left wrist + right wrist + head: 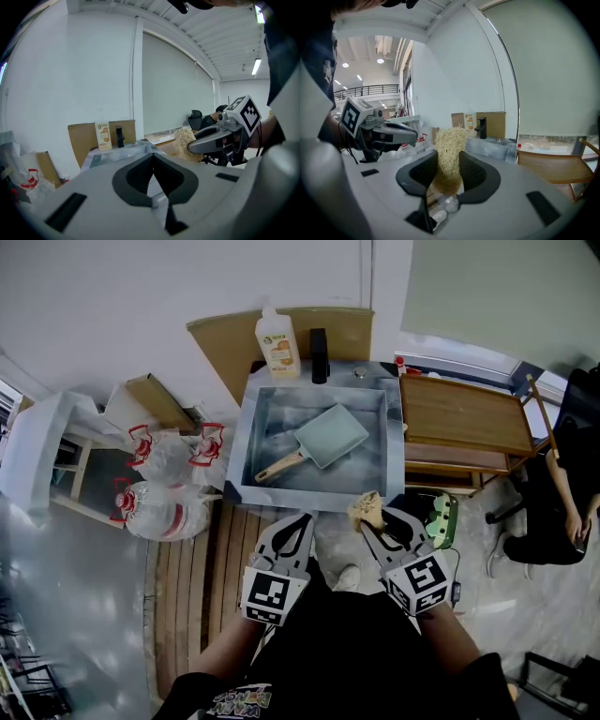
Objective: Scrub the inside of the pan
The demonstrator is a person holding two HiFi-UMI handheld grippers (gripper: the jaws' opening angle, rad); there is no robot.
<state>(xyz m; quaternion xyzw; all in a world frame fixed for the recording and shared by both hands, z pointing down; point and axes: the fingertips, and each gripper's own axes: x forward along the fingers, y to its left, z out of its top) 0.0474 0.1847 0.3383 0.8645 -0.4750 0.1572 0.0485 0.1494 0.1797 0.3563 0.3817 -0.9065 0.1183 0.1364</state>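
A pale green square pan [330, 436] with a wooden handle lies inside the metal sink [248, 432], handle toward the near left. My right gripper [368, 518] is shut on a tan fibrous scrubber [364, 507], held near the sink's front edge; in the right gripper view the scrubber [449, 157] stands pinched between the jaws. My left gripper [298, 529] hovers shut and empty just in front of the sink, its jaws meeting tip to tip [153, 161]. From the left gripper view the right gripper [213, 138] and scrubber [183, 140] show at the right.
A soap bottle [277, 343] and a black faucet [319, 355] stand behind the sink. Water bottles in bags [167, 484] lie at left. A wooden rack [465, 418] stands right of the sink. A seated person [562, 493] is at far right. I stand on wooden slats [202, 577].
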